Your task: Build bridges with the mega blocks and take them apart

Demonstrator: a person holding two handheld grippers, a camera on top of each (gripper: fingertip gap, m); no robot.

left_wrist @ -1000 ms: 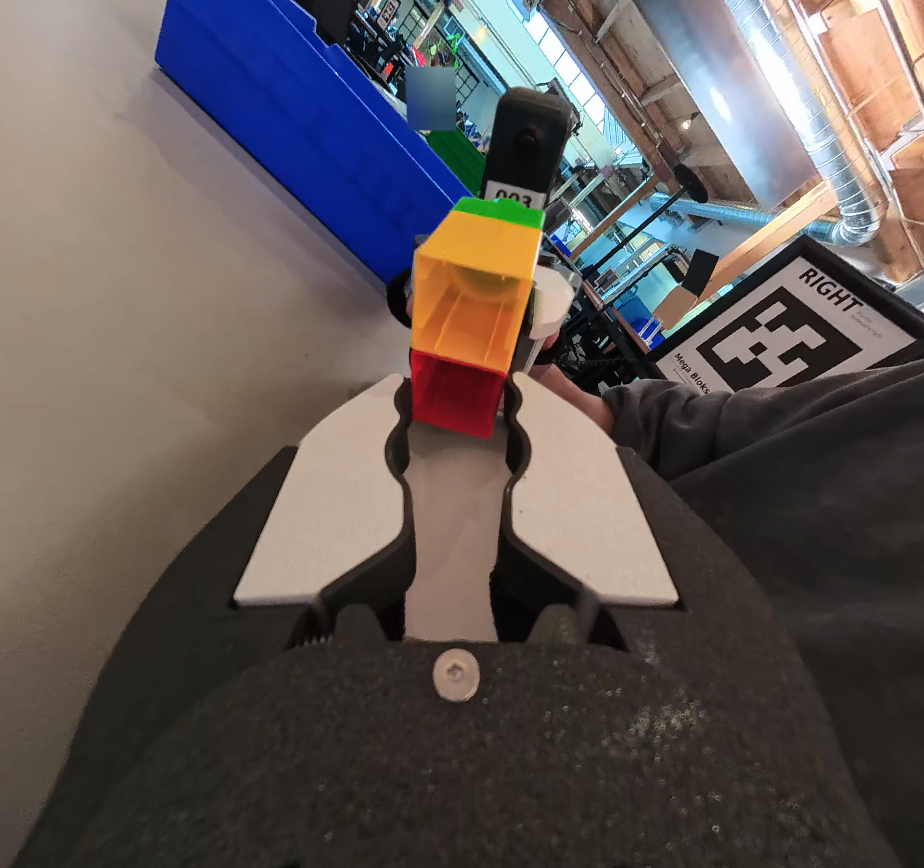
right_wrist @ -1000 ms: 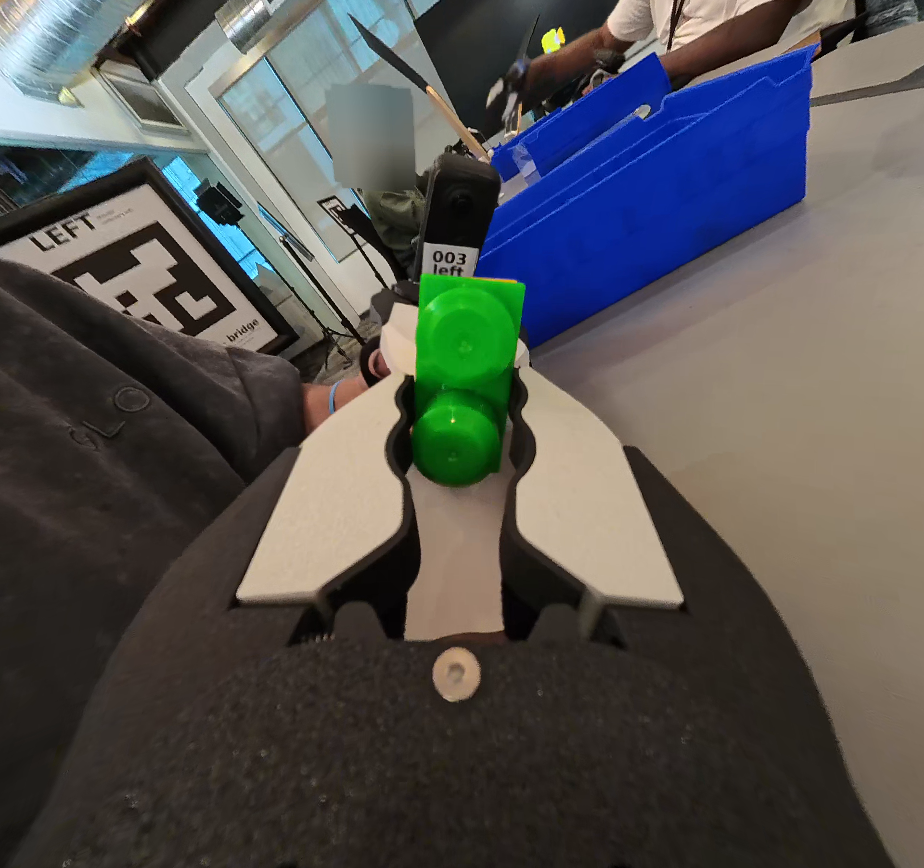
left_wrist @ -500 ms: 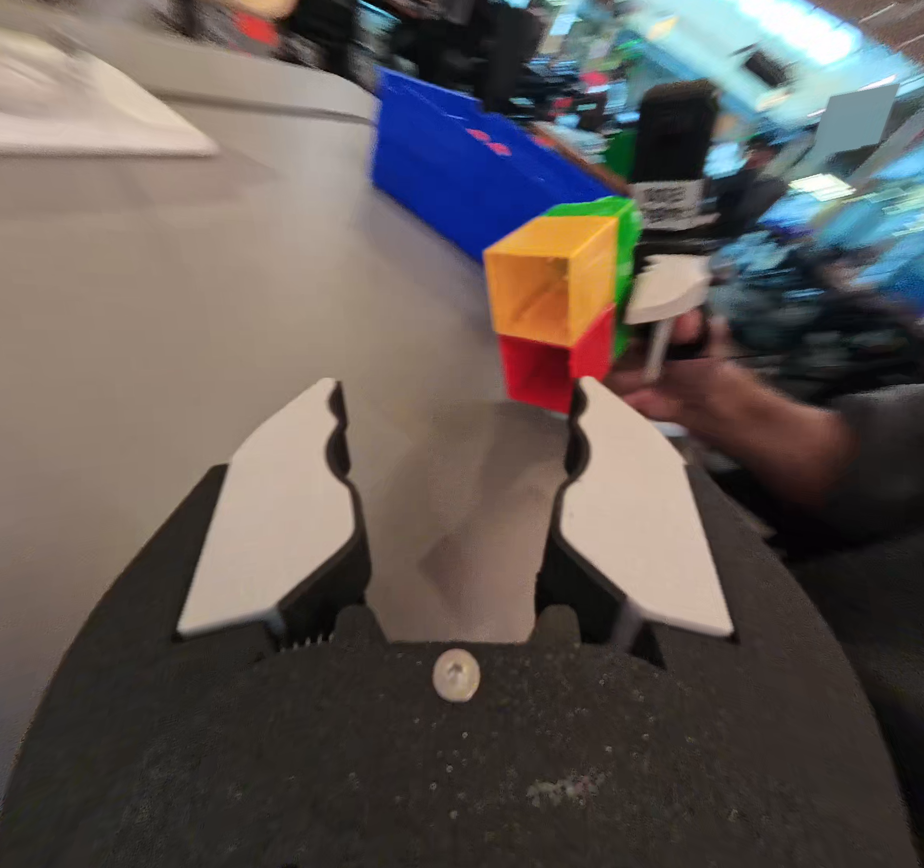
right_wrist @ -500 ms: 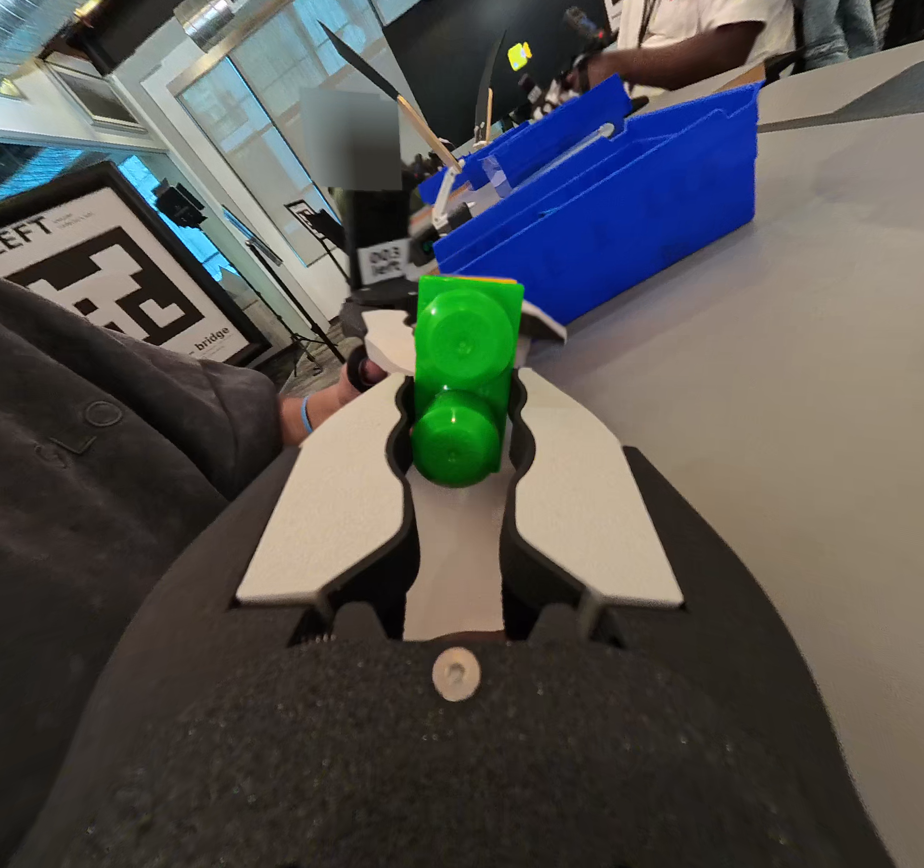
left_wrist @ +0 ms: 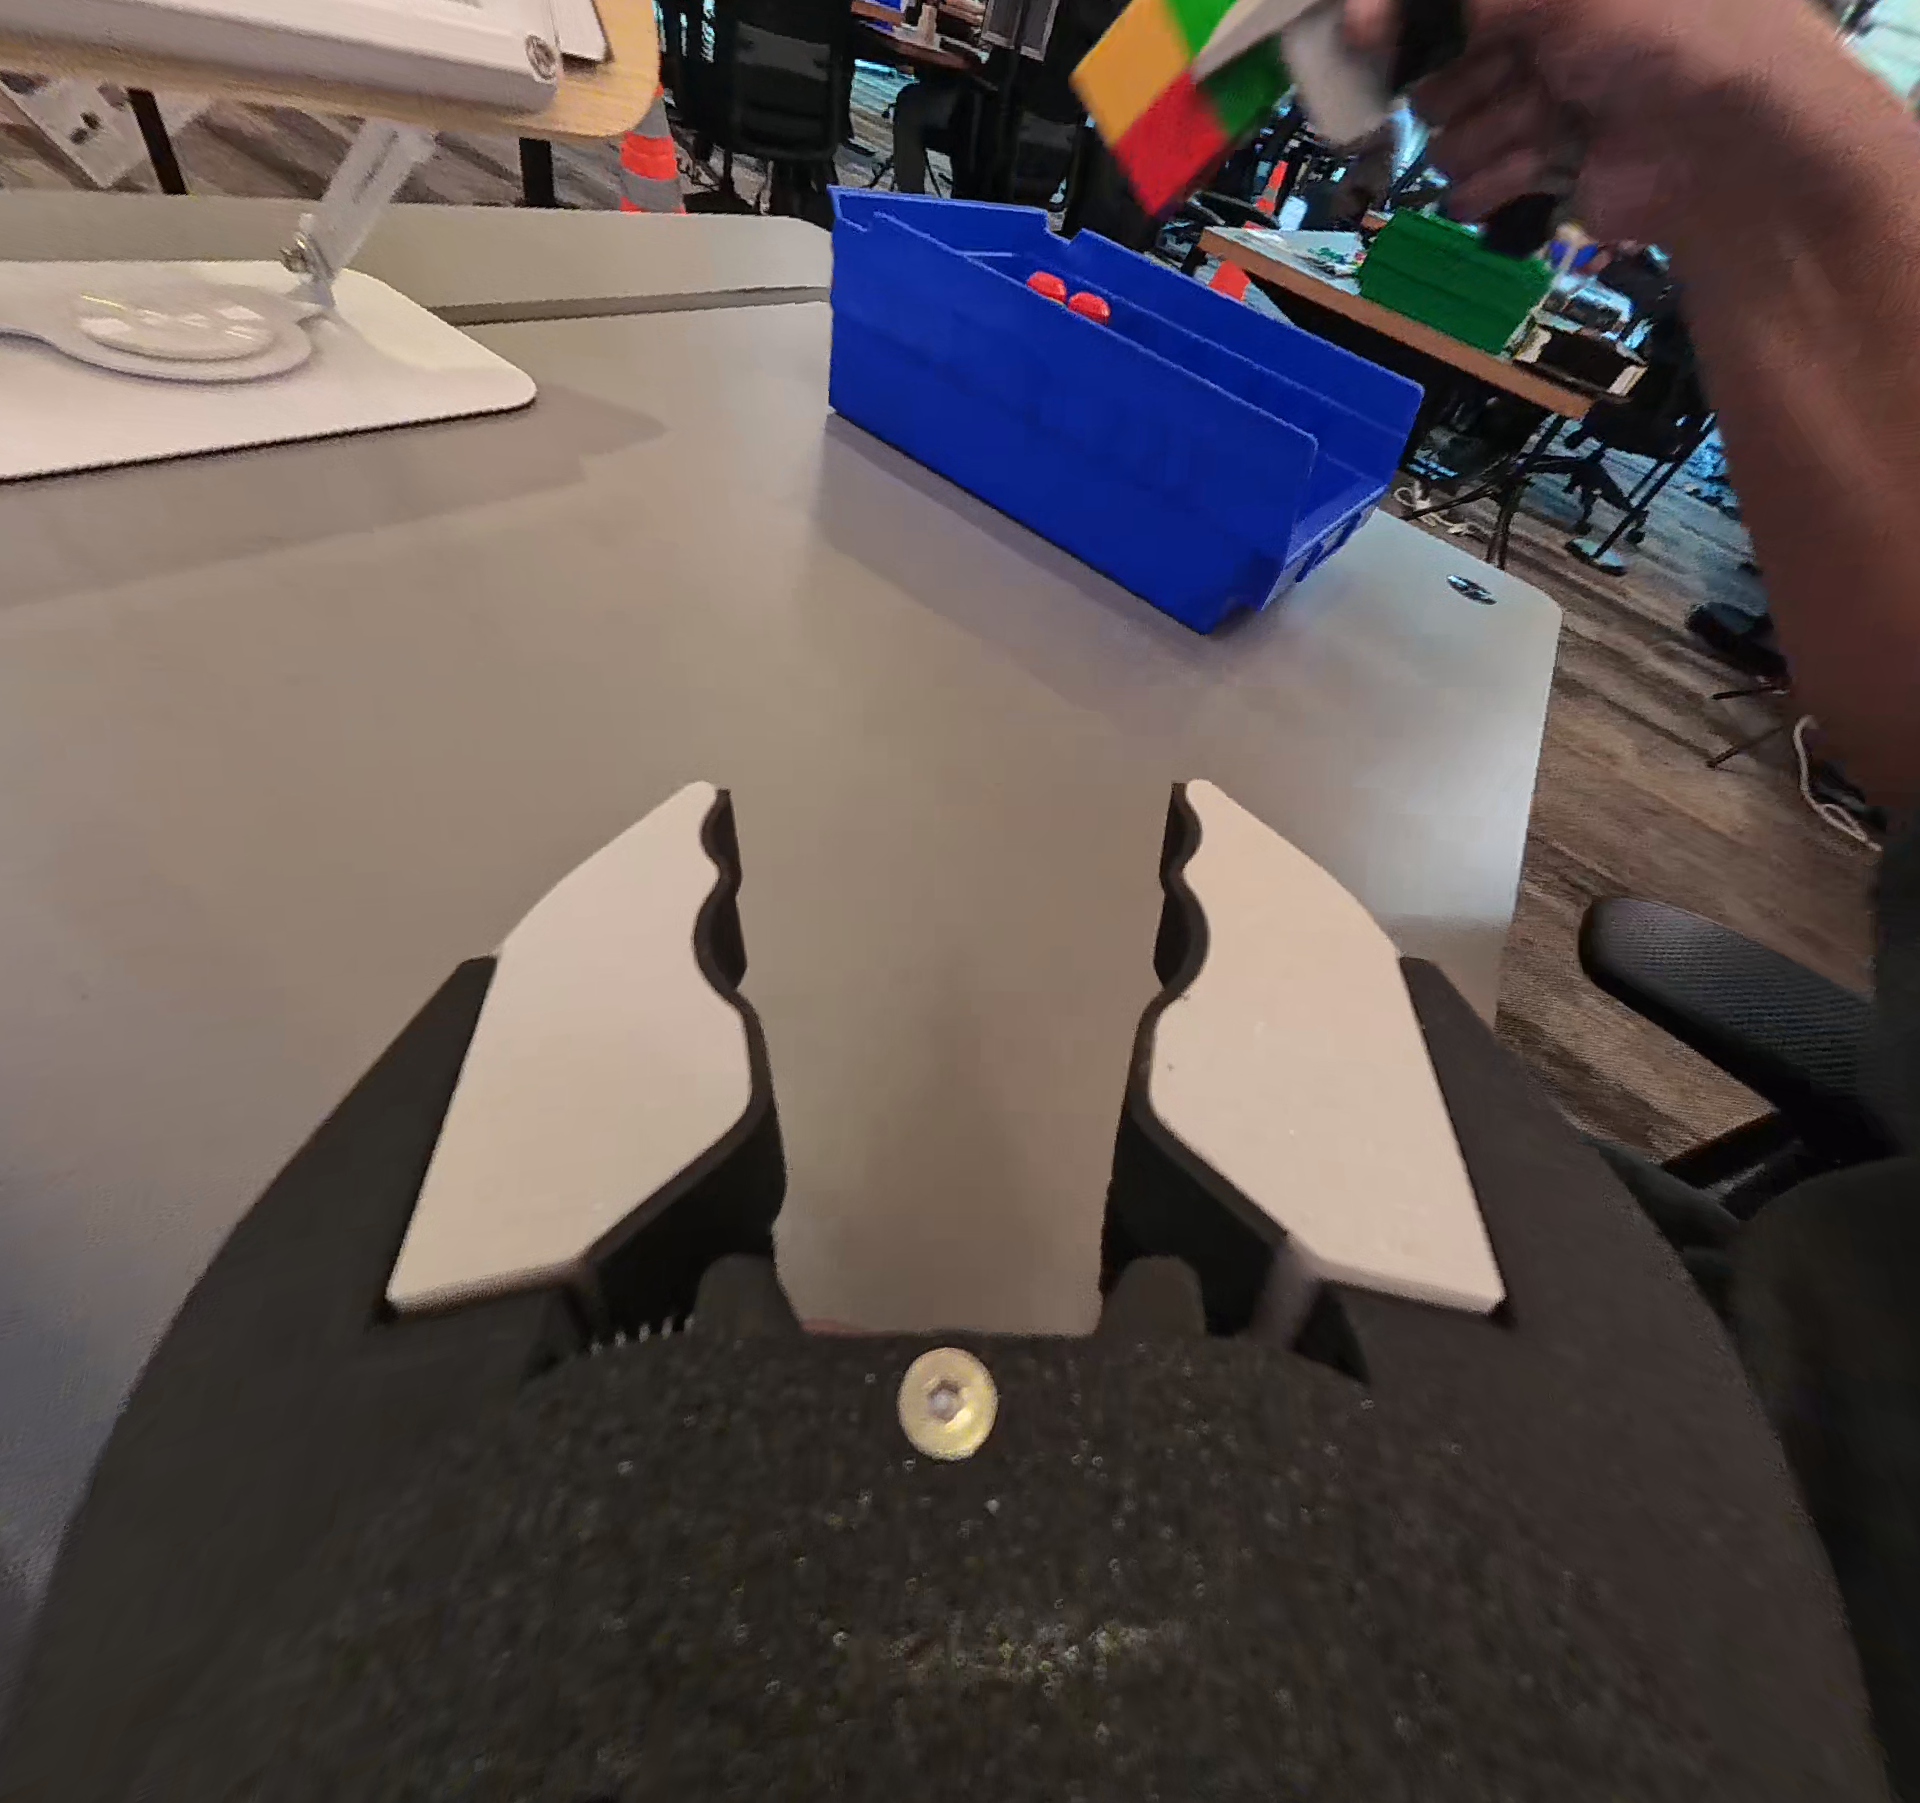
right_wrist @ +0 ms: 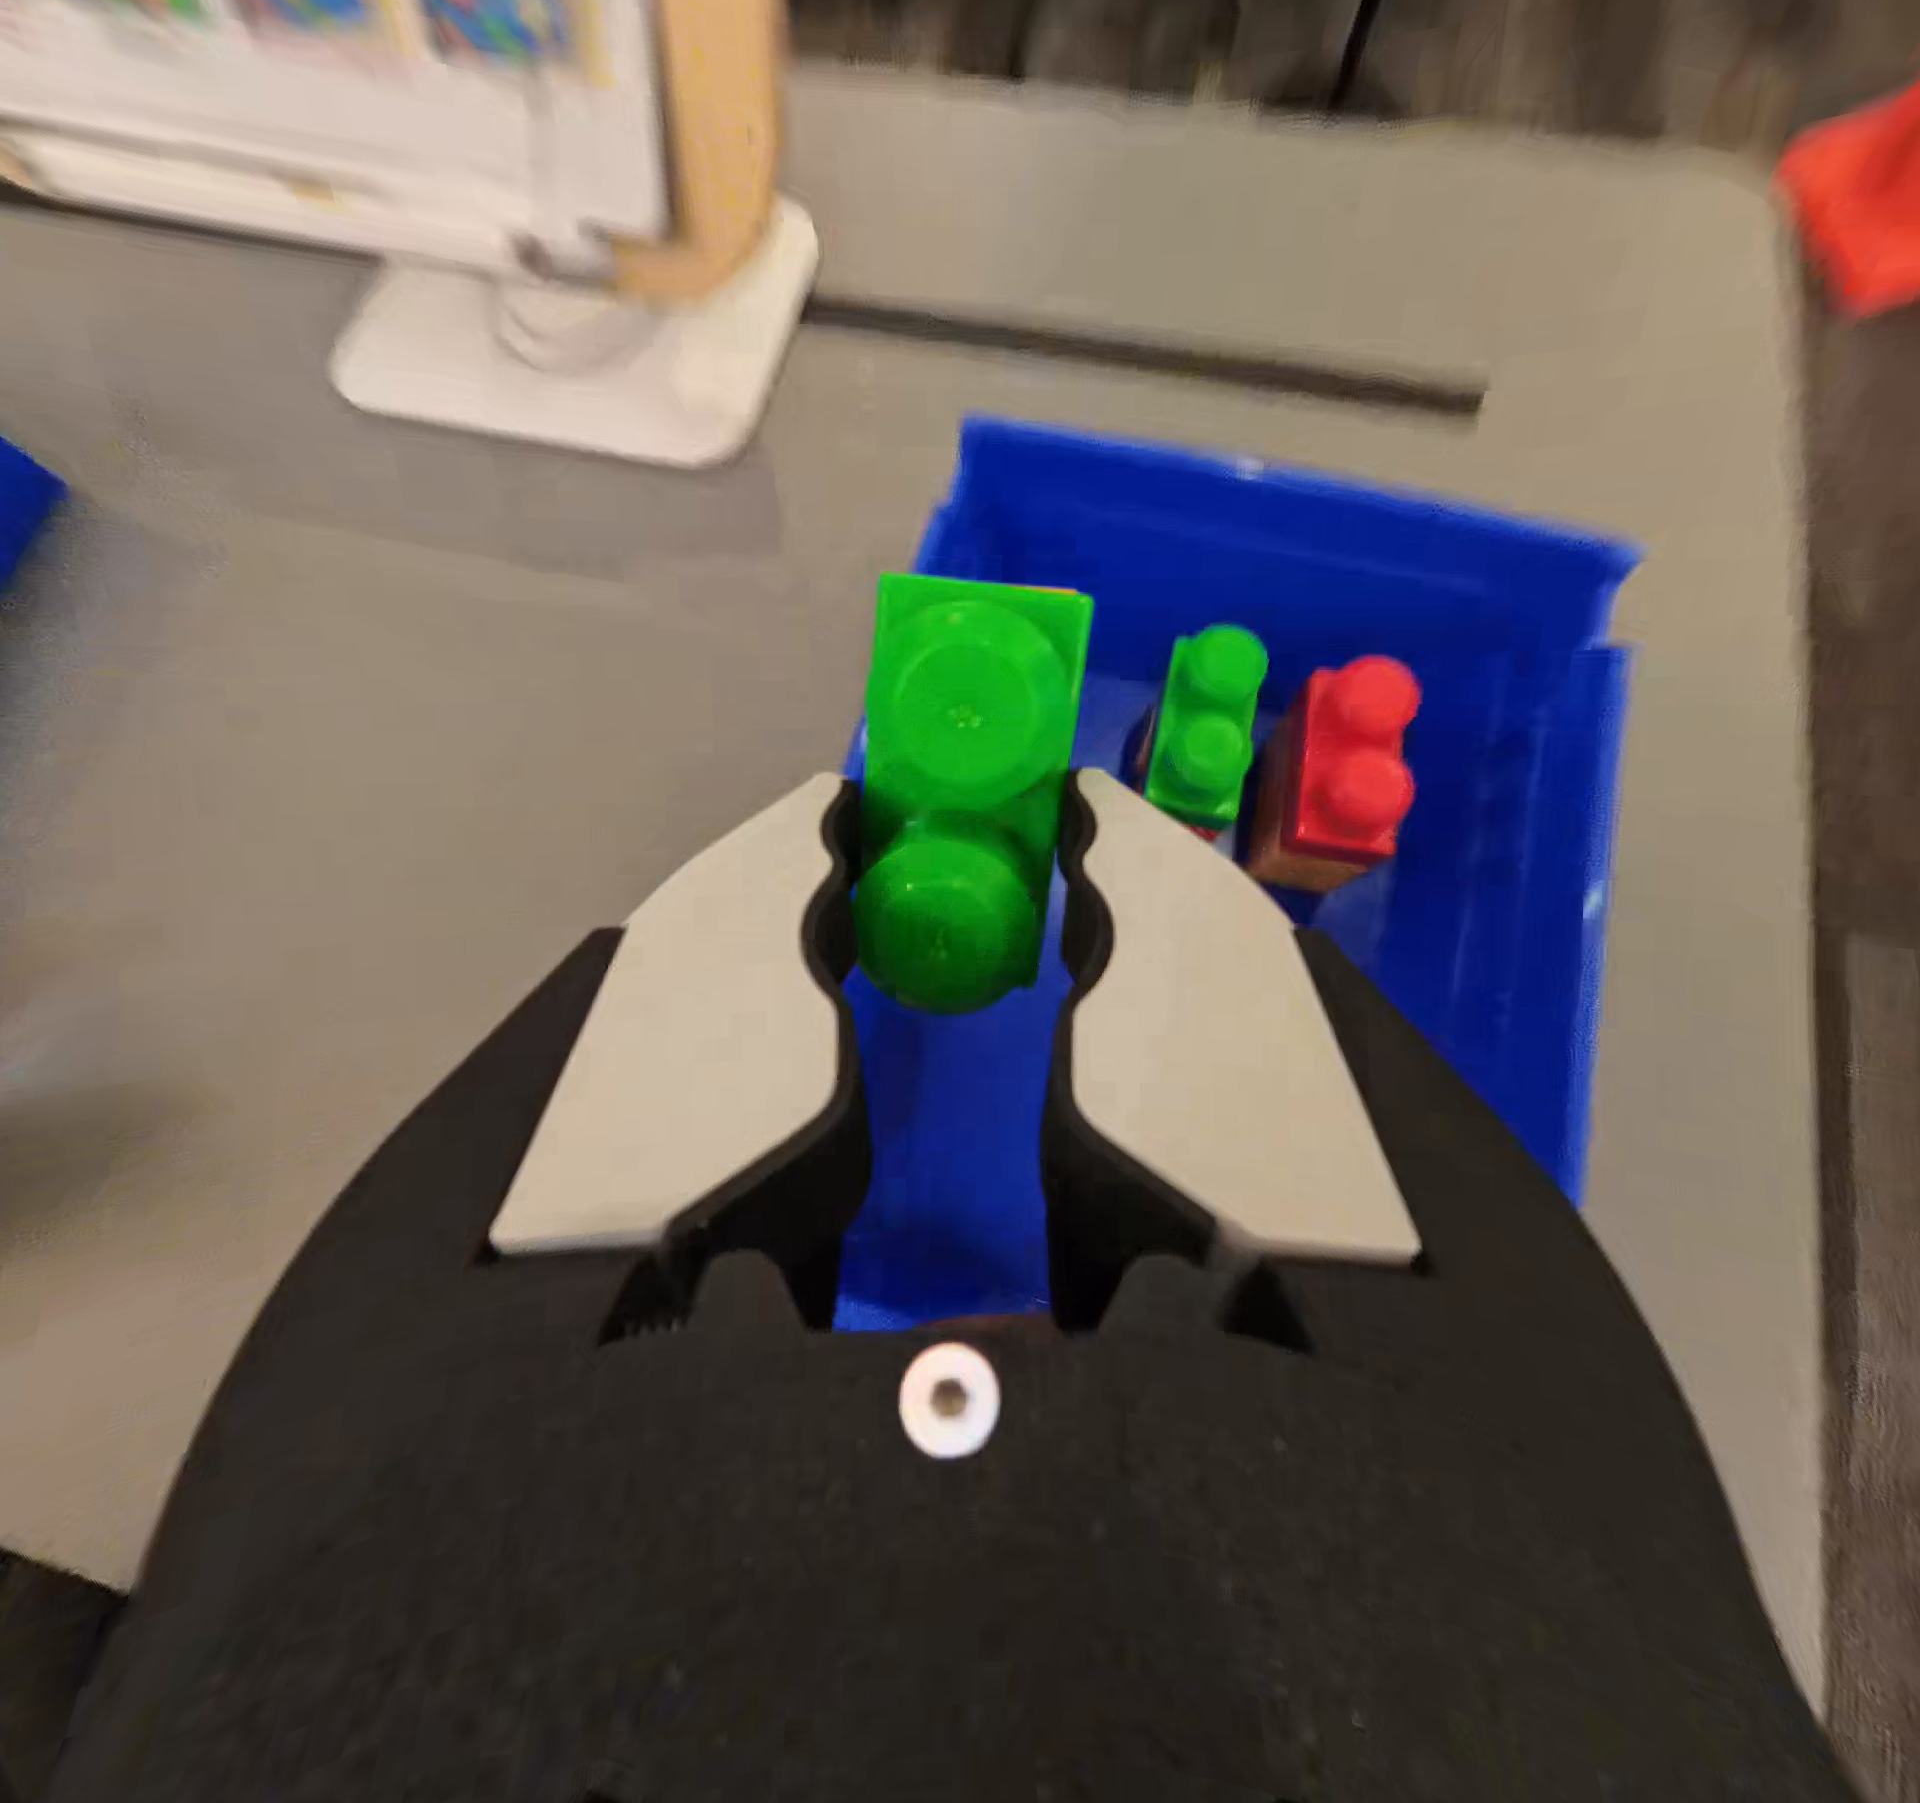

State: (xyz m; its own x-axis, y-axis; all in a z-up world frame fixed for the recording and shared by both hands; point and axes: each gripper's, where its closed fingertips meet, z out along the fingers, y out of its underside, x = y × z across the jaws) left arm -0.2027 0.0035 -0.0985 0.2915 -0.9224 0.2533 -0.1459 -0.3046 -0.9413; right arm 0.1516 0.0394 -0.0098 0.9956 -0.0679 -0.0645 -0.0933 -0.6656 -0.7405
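Blocks (right_wrist: 961,787) joined as a small stack, green on top with yellow and red below, are hanging in the right claw (right_wrist: 956,844), which is clenching the green piece by its sides above the near end of the blue bin (right_wrist: 1507,922). In the left wrist view the same stack (left_wrist: 1174,80) is showing high in the air over the bin (left_wrist: 1091,444), tilted, with a hand (left_wrist: 1621,60) behind it. The left claw (left_wrist: 945,880) is gaping wide with nothing between its fingers, hovering low over the bare grey desk (left_wrist: 416,714), well apart from the stack. Inside the bin, a green block (right_wrist: 1205,725) and a red block (right_wrist: 1351,766) are standing side by side. Judging by this, the taking-apart step is under way: one piece seems to be going back while still joined to others. The next move is likely calling either for lowering the stack into the bin and letting go, or for bringing the empty left claw back to pull the lower pieces off.
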